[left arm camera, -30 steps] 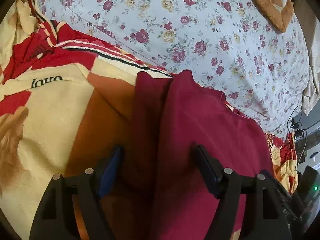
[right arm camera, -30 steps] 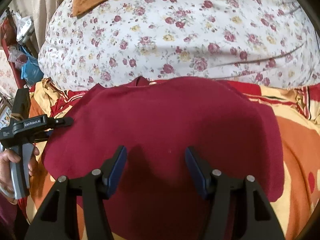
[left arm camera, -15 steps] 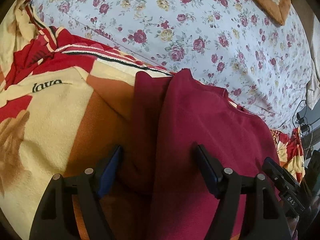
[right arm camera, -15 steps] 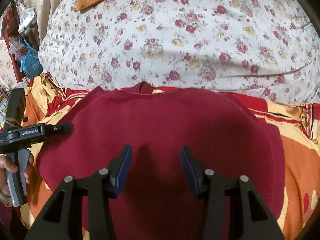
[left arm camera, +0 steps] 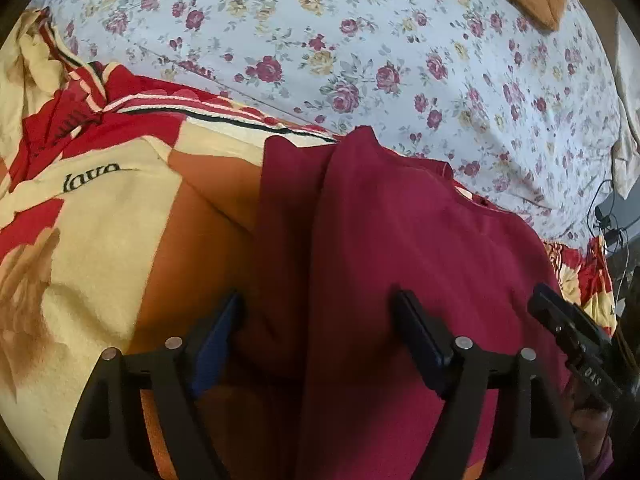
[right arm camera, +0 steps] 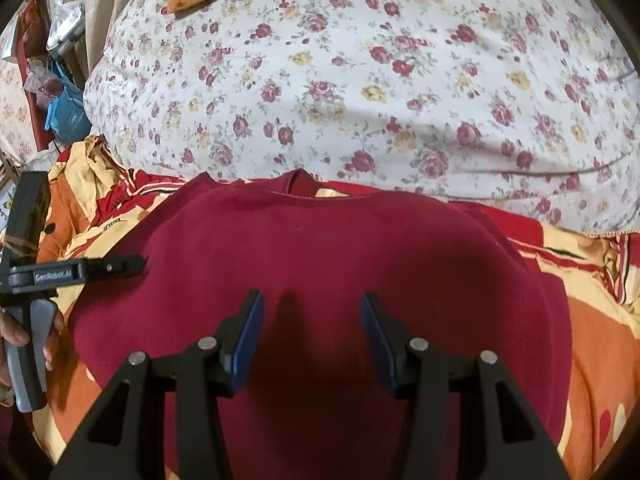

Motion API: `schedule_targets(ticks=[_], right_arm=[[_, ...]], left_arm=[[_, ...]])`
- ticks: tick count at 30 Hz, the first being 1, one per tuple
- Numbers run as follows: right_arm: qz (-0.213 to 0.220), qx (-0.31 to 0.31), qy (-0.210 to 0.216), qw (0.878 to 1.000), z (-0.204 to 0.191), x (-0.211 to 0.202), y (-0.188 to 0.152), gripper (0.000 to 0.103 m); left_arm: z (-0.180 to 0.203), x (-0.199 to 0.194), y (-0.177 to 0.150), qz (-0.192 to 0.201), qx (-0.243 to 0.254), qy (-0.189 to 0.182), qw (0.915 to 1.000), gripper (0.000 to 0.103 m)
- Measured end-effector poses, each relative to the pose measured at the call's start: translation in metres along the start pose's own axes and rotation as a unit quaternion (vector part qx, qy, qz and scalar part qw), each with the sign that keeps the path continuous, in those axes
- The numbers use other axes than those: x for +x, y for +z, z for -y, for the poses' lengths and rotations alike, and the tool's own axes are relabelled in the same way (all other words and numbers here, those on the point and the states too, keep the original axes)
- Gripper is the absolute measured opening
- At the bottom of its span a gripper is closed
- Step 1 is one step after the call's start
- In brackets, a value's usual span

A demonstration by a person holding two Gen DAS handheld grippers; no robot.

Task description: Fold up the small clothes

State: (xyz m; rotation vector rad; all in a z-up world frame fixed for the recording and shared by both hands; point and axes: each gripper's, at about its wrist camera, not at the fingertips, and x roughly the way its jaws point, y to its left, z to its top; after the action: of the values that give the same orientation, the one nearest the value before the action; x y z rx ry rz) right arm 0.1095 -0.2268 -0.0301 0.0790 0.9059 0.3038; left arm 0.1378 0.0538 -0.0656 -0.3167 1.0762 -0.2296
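The maroon garment (right arm camera: 320,264) lies across the centre of the frame on the patterned blanket (left arm camera: 92,240), neckline toward the floral sheet (right arm camera: 360,80); one side edge is already turned inward, visible as a lengthwise fold at centre of the left wrist view; further folds appear outstanding. Left gripper (left arm camera: 320,340): jaws wide apart, just opened further, fabric beneath, nothing clamped. Right gripper (right arm camera: 312,340): jaws apart, recently narrowed, poised over the cloth without gripping.

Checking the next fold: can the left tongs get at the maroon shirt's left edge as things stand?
Probably yes. The left tongs stand open right over the shirt's folded edge, nothing lies on it, and the right tongs hover apart over the shirt's middle.
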Motion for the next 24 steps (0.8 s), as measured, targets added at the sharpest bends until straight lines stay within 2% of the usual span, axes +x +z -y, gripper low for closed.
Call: schedule_targets(ticks=[5, 7, 12, 14, 15, 16, 18, 21, 24], right_arm=[[-0.027, 0.008, 0.002, 1.000, 0.004, 0.017, -0.005, 0.053], [-0.026, 0.006, 0.001, 1.000, 0.003, 0.016, -0.004, 0.053], [-0.024, 0.016, 0.009, 1.000, 0.006, 0.016, -0.001, 0.053], [-0.035, 0.014, 0.007, 0.999, 0.006, 0.024, -0.006, 0.053], [-0.031, 0.012, 0.007, 0.999, 0.006, 0.024, -0.007, 0.053], [-0.032, 0.013, 0.008, 0.999, 0.006, 0.024, -0.006, 0.053], [-0.033, 0.018, 0.013, 0.999, 0.008, 0.024, -0.006, 0.054], [-0.032, 0.025, 0.022, 0.999, 0.010, 0.024, -0.006, 0.054], [-0.030, 0.026, 0.023, 0.999, 0.011, 0.024, -0.008, 0.054]], left_arm=[[0.003, 0.002, 0.001, -0.011, 0.005, 0.002, 0.9999, 0.076], [0.005, 0.003, 0.001, -0.016, 0.012, 0.002, 0.9998, 0.079], [0.003, 0.004, 0.004, -0.030, 0.010, -0.015, 0.9994, 0.079], [0.003, 0.003, 0.006, -0.038, 0.013, -0.017, 0.9991, 0.073], [0.003, 0.002, 0.007, -0.037, 0.013, -0.016, 0.9991, 0.063], [0.003, -0.001, 0.006, -0.035, 0.008, -0.023, 0.9991, 0.047], [0.002, -0.003, 0.006, -0.040, -0.010, -0.058, 0.9974, 0.028], [0.007, -0.009, 0.004, -0.030, -0.013, -0.060, 0.9977, 0.023], [0.008, -0.018, 0.006, -0.020, -0.032, -0.087, 0.9955, 0.021]])
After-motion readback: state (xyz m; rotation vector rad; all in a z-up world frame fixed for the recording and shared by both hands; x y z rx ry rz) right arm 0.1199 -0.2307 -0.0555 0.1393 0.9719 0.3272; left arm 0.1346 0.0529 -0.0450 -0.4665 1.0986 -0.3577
